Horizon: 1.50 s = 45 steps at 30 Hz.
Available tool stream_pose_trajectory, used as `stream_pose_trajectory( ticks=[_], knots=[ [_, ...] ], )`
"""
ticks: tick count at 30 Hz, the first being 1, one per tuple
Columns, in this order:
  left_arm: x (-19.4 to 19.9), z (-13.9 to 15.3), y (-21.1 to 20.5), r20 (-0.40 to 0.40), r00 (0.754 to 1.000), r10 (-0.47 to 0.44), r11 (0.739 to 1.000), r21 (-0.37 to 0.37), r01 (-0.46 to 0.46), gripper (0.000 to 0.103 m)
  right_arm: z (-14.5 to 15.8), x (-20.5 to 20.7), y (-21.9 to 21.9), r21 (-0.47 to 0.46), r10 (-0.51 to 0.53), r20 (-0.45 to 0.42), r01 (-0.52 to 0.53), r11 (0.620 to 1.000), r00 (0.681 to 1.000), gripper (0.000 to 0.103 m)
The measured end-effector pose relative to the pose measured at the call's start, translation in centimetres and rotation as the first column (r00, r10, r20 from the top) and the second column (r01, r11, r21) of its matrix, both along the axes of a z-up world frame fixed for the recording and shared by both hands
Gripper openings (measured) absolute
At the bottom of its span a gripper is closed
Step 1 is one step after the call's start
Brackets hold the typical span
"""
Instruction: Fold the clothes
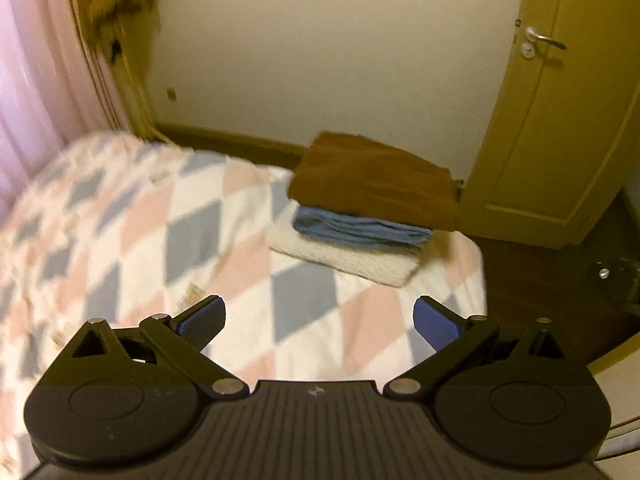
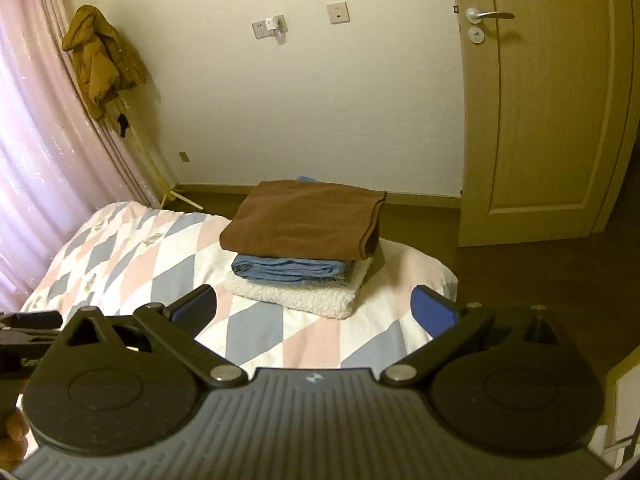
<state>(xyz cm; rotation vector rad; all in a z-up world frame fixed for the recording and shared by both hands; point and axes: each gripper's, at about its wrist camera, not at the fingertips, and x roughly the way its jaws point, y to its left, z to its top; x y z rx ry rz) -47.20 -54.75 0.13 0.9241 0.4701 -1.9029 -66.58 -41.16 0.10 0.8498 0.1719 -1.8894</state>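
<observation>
A pile of folded clothes sits near the far corner of the bed (image 2: pixel 132 264), on its diamond-patterned quilt of pink, grey and white. On top lies a brown garment (image 2: pixel 304 220), folded flat; under it a blue one (image 2: pixel 292 270), and at the bottom a white fleecy piece (image 2: pixel 296 294) that sticks out past the other two on the near side. The stack is well apart from both claws, with open quilt between.

Beyond the bed stands a cream wall with sockets, a closed door (image 2: pixel 548 120) with a metal handle to the right, and dark wooden floor in front of it. A mustard-brown jacket (image 2: pixel 100 64) hangs on a stand beside the pink curtain (image 2: pixel 32 160) at the left.

The left claw (image 1: pixel 320 324) hangs above the quilt, tilted downward, its blue pads spread wide with nothing between them. The right claw (image 2: pixel 316 314) is posed much the same, released and empty, aimed toward the pile. The left view is blurred along the bed's far edge, so detail there is uncertain.
</observation>
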Motion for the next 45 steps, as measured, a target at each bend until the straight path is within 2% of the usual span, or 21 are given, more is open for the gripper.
stream_pose_trajectory(
  ticks=[2,9,18,22,32,45],
  knots=[
    [-0.2,0.5,0.6,0.015,1.0,-0.004,1.0,-0.024,0.004,0.103,0.4,0.1,0.6,-0.004,0.004,-0.014,-0.004,1.0,1.0,0.102],
    [-1.6,1.2,0.8,0.017,1.0,-0.017,1.0,0.001,0.017,0.103,0.7,-1.2,0.7,0.011,0.008,-0.028,-0.008,1.0,1.0,0.102],
    [-5.4,0.1,-0.4,0.056,0.998,-0.018,0.999,-0.03,0.02,0.103,0.1,-4.6,-1.9,0.039,0.026,-0.014,-0.025,0.999,1.0,0.102],
    [-7.0,-0.5,-1.9,0.048,0.998,-0.039,0.999,0.029,0.037,0.103,-0.4,-6.2,-3.3,0.059,0.041,-0.006,-0.041,0.997,0.999,0.102],
    [-10.3,-1.9,-5.7,0.084,0.996,-0.011,0.998,0.059,0.006,0.103,-1.8,-9.5,-8.1,0.105,0.109,0.002,-0.109,0.988,0.994,0.102],
    [-13.8,-3.7,-10.0,0.084,0.996,-0.007,0.994,0.109,-0.002,0.103,-3.4,-12.4,-12.8,0.177,0.166,-0.009,-0.162,0.971,0.986,0.102]
  ],
)
